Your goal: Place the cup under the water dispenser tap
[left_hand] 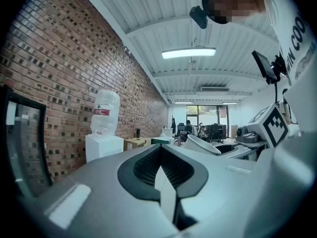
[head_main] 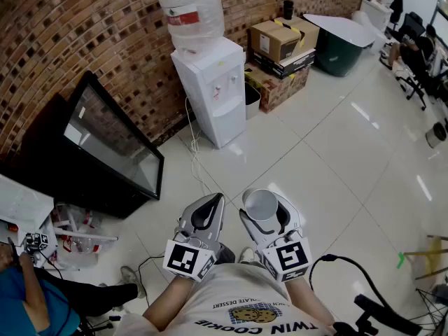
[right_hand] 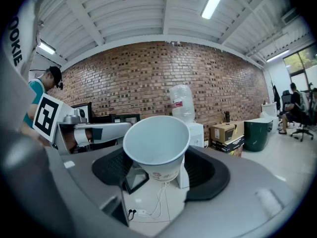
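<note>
Close up, the right gripper (head_main: 262, 203) holds the white cup (head_main: 260, 205) between its jaws, the left gripper (head_main: 214, 200) beside it is pinched shut on nothing, and the water dispenser (head_main: 210, 96) stands well apart, its bottle (head_main: 190, 5) cut off on top, its taps (head_main: 222, 89) tiny, boxes (head_main: 280, 40) beside it.

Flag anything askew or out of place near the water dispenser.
A large black-framed panel leans tilted against the brick wall left of the water dispenser, resting on the floor. No spill shows.

Head view looks steeply down; both gripper views look about level, low — all share the water dispenser (head_main: 213, 93), well ahead.
</note>
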Tool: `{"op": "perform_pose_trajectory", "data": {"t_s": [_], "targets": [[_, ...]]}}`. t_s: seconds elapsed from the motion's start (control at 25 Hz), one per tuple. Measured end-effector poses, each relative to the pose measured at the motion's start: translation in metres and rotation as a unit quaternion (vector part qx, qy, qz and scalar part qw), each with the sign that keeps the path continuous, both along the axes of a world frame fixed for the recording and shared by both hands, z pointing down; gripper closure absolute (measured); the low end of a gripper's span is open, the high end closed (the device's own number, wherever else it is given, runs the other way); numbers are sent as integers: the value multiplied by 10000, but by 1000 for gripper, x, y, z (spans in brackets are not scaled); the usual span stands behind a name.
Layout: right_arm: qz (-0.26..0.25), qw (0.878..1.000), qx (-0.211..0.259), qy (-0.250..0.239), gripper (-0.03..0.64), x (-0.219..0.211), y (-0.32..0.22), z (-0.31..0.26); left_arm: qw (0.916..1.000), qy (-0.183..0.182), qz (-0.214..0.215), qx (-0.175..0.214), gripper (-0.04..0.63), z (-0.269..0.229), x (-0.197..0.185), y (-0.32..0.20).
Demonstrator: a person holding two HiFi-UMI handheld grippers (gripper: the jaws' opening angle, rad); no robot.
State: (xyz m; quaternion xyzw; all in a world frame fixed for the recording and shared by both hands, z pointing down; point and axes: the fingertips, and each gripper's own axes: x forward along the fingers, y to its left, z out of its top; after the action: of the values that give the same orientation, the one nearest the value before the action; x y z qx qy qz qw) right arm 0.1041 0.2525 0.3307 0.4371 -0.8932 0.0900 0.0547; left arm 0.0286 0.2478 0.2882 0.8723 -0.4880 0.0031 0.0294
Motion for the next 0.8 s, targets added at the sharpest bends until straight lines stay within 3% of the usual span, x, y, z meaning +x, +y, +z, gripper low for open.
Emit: {"op": "perform_pose_trajectory", "data": {"t_s": [0.52, 0.8], "targets": [[-145, 9997, -20, 220, 285, 6, -29, 16, 9998, 155, 93, 14, 603, 13, 20, -39], [-239, 9992, -56, 314, 285, -14, -76, 21, 9996, 273, 77, -97, 604, 25, 4, -84]]}}
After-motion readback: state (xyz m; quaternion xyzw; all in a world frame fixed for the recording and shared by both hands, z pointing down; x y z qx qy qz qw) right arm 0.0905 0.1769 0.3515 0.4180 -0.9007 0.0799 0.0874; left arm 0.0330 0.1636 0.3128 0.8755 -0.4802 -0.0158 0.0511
